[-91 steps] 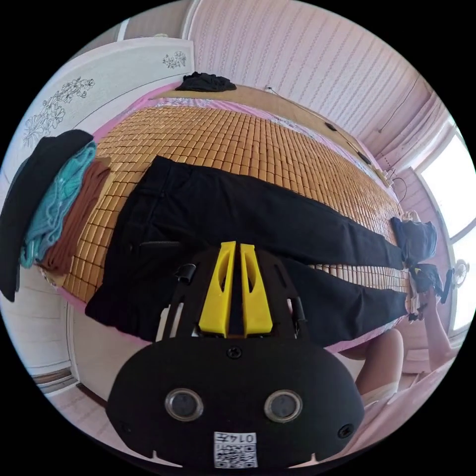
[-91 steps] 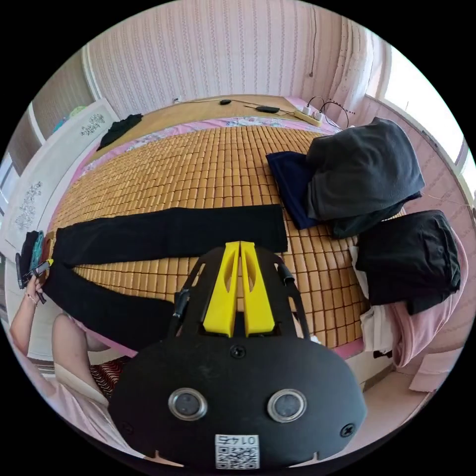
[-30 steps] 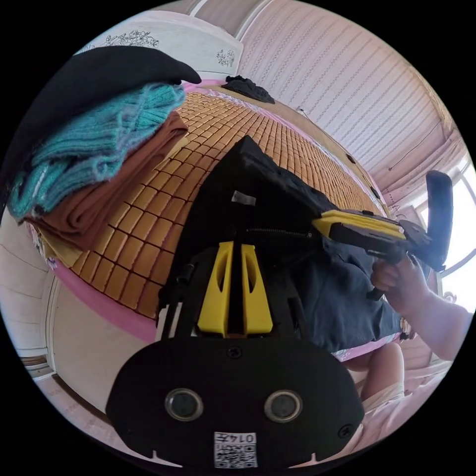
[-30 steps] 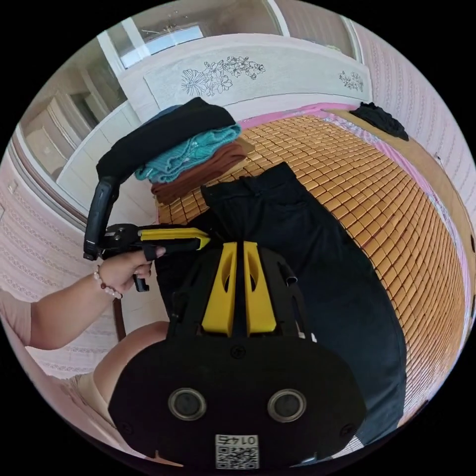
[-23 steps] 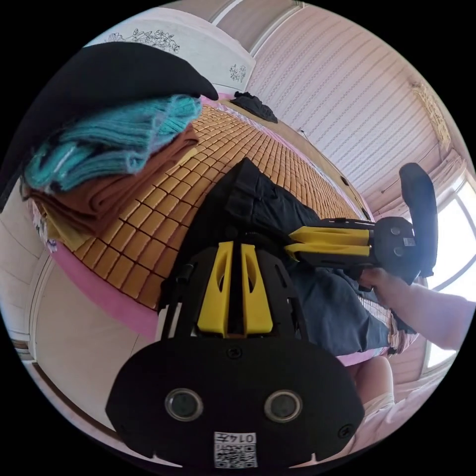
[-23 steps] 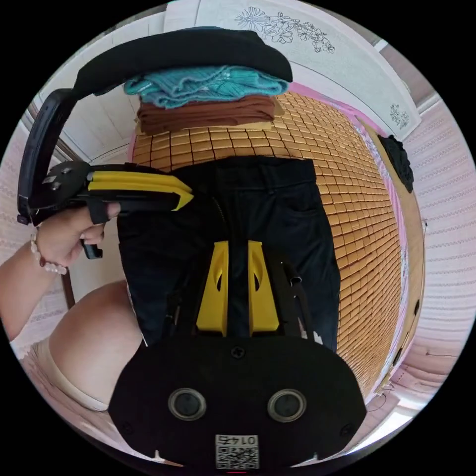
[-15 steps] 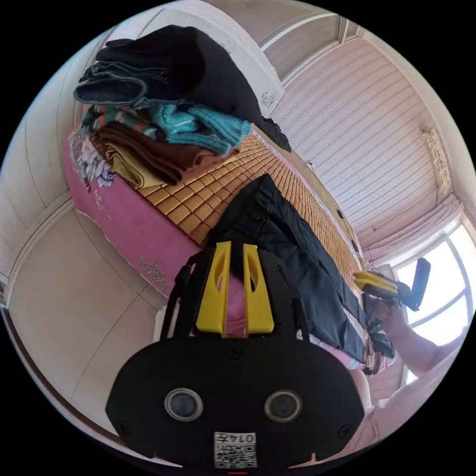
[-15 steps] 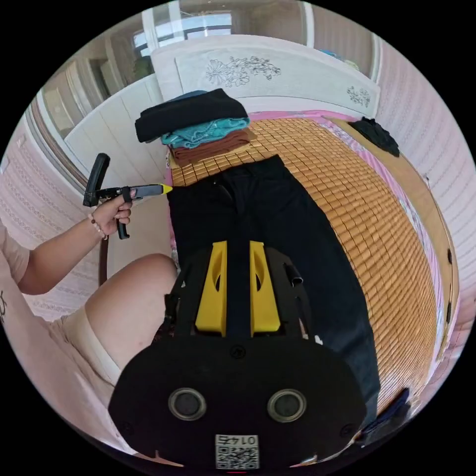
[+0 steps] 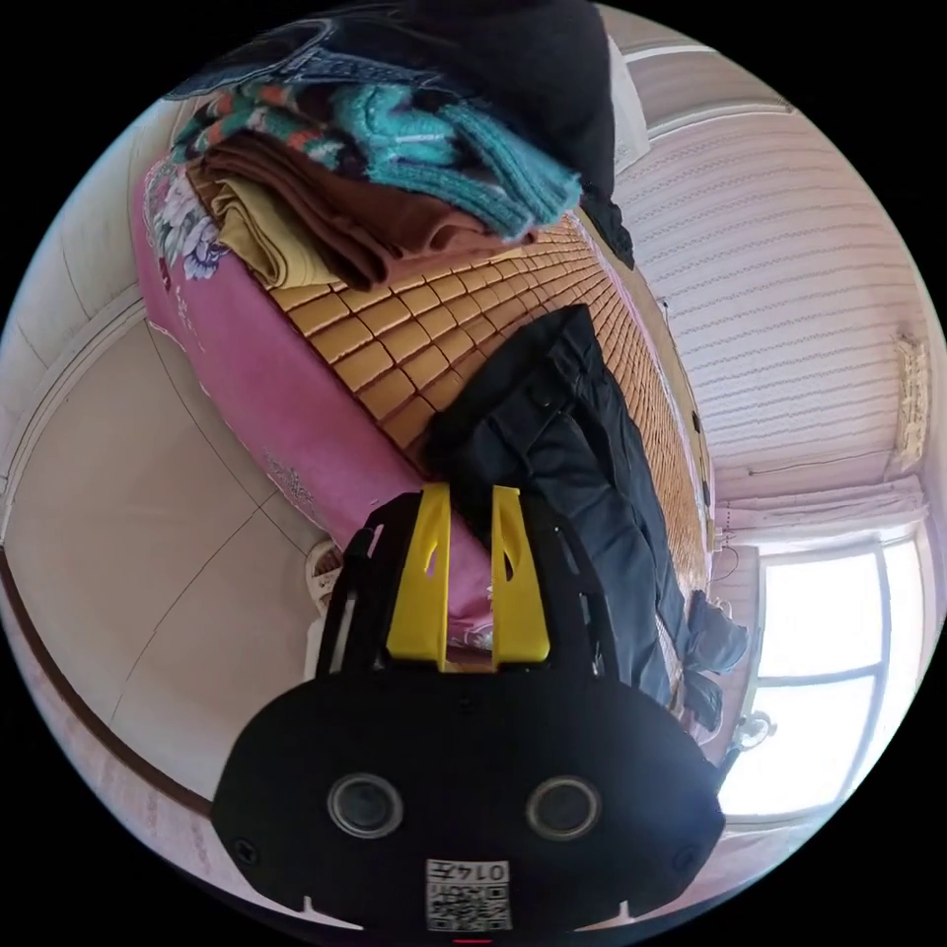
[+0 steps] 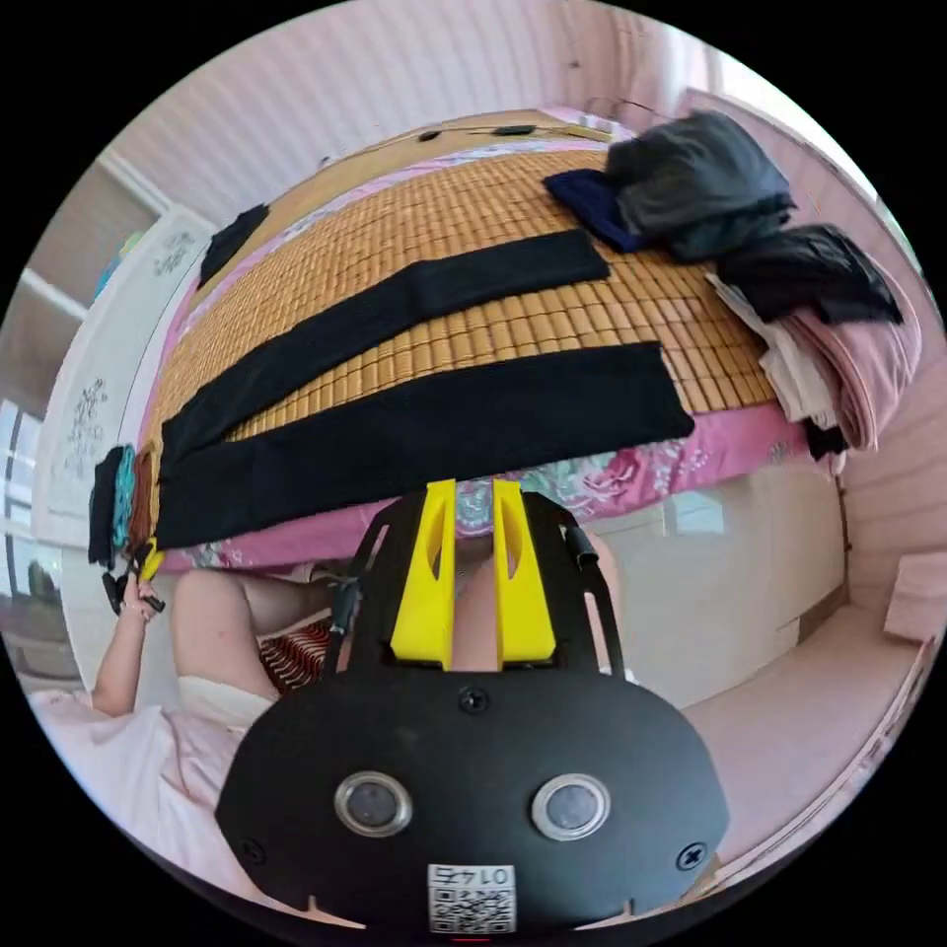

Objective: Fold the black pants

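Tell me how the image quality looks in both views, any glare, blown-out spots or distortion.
Left gripper view: the window is blown out to white, and the fisheye bends the woven mat hard. Right gripper view: even daylight, the black pants read as flat black with little detail, and the mat's edge curves; a bright patch washes out the upper right.

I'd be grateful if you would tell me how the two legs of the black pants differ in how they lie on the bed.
In the right gripper view, the near leg lies along the bed's edge, its hem beside the pink mattress side; the far leg lies further in on the bamboo mat, its hem reaching the dark blue garment. The near leg looks wider. Both lie flat and straight, splayed apart, mat showing between them.
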